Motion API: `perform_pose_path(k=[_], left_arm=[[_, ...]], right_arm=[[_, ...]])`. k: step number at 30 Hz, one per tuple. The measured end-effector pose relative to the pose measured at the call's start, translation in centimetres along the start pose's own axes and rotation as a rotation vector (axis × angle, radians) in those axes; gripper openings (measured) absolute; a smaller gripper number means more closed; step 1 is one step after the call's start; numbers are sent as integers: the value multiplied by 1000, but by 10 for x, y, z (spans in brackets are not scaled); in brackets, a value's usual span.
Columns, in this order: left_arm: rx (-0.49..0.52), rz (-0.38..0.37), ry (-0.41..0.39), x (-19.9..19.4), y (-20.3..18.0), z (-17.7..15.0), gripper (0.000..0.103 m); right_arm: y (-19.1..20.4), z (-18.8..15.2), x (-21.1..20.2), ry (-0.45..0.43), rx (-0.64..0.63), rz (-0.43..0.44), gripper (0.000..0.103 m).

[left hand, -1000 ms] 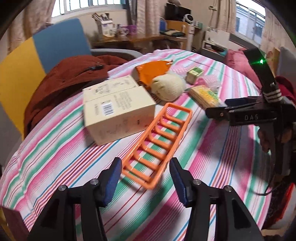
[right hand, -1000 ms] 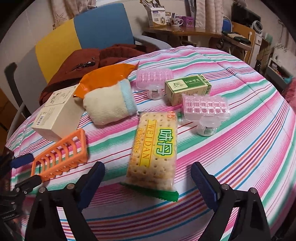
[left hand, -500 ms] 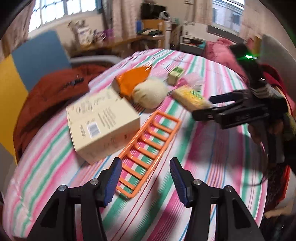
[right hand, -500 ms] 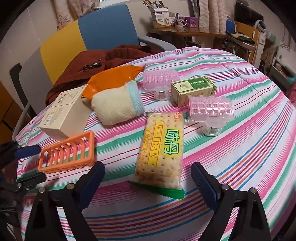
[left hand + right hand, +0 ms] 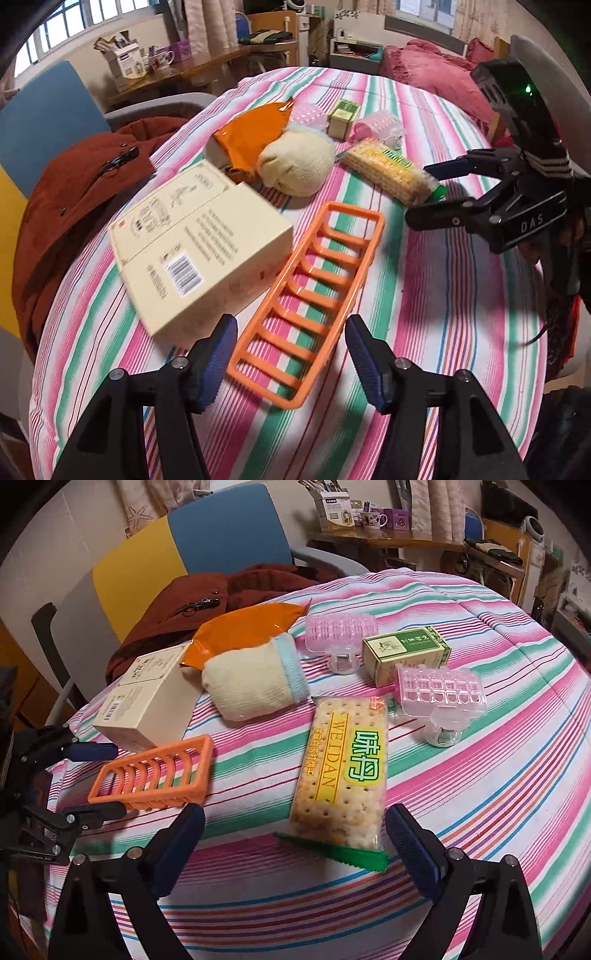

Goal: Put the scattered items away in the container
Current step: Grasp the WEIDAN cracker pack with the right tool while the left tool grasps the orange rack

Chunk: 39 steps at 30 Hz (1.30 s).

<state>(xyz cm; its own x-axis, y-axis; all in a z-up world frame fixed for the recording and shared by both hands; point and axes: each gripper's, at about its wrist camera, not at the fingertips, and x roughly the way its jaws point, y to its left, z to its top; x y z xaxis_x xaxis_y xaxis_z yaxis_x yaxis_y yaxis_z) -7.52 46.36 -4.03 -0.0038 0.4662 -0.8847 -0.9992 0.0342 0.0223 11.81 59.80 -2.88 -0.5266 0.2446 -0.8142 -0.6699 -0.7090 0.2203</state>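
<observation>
A: The striped table (image 5: 498, 775) is crowded: cream box (image 5: 192, 243), orange rack (image 5: 310, 306), cracker packet (image 5: 343, 771).

B: The left gripper (image 5: 291, 354), jaws just widened and empty, straddles the rack's near end. The right gripper (image 5: 295, 845) gapes, unladen, over the packet.

A: Then lower squarely and pinch the packet's long edges, not its tail.
</observation>
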Motion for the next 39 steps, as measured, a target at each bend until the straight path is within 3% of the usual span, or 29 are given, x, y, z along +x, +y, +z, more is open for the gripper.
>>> perform_pose_path(k=[4,8,12,18,25,27,29,34,39], left_arm=[[-6,-47,33,12,-1,1,62],[-74,-84,29,11,-3,-7,57],[-158,-30,5,6,-10,-18,55],[-273,119,-15,-5,-34,-34,55],[-426,174,-76,-18,-55,-63,51],[-411,206,-83,-20,-61,-69,49],[-420,199,-92,-24,-65,-75,49],[-439,208,-116,-30,-70,-84,49],[-460,218,-136,-36,-77,-96,49]], right_arm=[[1,0,2,4,0,-6,100],[-1,1,0,-10,9,-14,100],[-4,1,0,-18,17,-30,100],[-7,4,2,-47,15,-113,103],[-13,2,8,-36,6,-170,102],[-12,1,9,-38,-14,-191,96],[-11,-1,8,-43,-37,-218,80],[-10,-6,1,-56,-57,-237,53],[0,-18,-6,-60,-92,-239,50]])
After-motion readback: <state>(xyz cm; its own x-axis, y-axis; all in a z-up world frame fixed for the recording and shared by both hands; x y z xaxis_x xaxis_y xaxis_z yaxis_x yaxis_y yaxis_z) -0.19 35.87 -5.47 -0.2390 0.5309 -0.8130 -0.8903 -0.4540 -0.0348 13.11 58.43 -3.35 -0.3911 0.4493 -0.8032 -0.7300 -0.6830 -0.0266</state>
